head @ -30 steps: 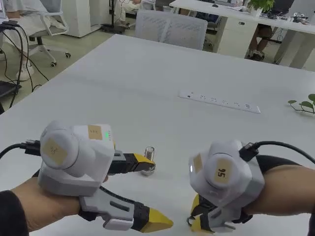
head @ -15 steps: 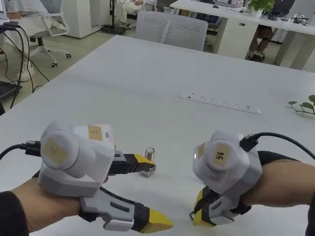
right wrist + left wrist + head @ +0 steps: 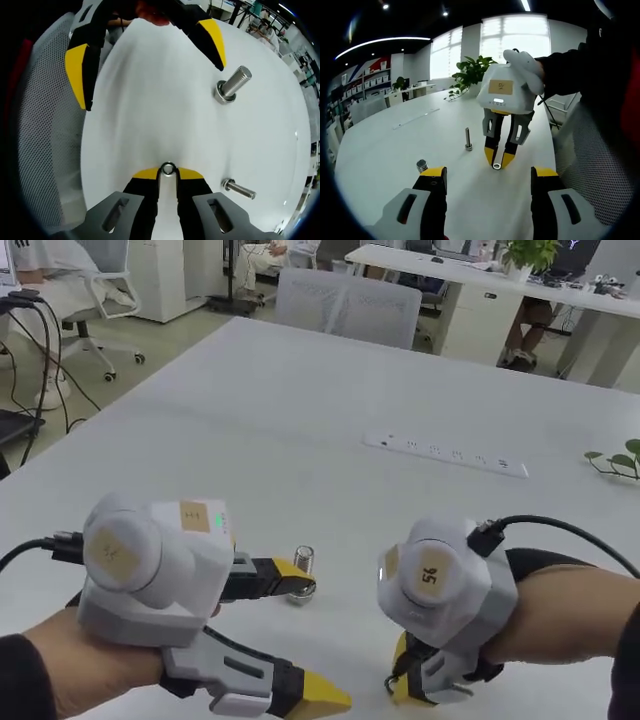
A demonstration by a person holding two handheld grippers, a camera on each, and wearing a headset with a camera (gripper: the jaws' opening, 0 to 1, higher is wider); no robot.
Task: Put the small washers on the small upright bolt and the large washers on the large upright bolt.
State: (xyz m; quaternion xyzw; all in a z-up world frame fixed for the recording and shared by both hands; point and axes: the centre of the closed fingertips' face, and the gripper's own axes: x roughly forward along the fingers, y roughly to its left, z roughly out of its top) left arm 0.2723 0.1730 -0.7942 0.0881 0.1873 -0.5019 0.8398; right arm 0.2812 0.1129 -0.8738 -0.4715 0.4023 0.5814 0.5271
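Head view: on the left, the left gripper [image 3: 322,637] hovers over the white surface [image 3: 300,410]. Its fingers are spread wide, and the upper yellow tip is just beside the large upright bolt [image 3: 303,562]. In the left gripper view the small upright bolt [image 3: 468,138] stands beyond the large one, apart from it. On the right, the right gripper [image 3: 398,680] points down. Its fingers are pressed onto a washer [image 3: 168,169], held at their tips low by the surface; whether it touches cannot be told.
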